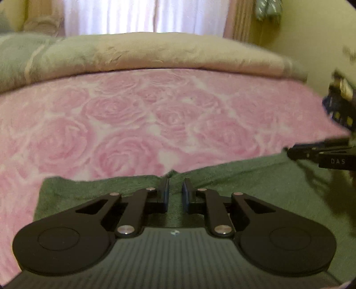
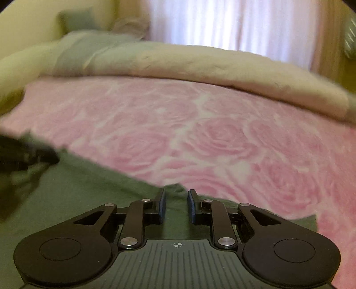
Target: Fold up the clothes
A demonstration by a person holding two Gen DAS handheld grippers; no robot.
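A dark green garment [image 1: 244, 189] lies flat on the bed; in the right wrist view the garment [image 2: 77, 189] fills the lower left. My left gripper [image 1: 175, 189] hovers just over its far edge, jaws a little apart, and only cloth lying below shows in the gap. A small peak of that edge rises by the fingertips. My right gripper [image 2: 176, 200] stands the same way over the far edge further right, with a narrow empty gap between its pads. The right gripper [image 1: 290, 153] also shows at the left wrist view's right edge, and the blurred left gripper [image 2: 44, 155] at the right wrist view's left edge.
A pink rose-patterned blanket [image 1: 133, 122] covers the bed beyond the garment. A rolled beige duvet [image 1: 178, 53] lies along the far side, with a grey-green pillow [image 2: 84, 51] at its left end. White curtains [image 1: 144, 15] hang behind.
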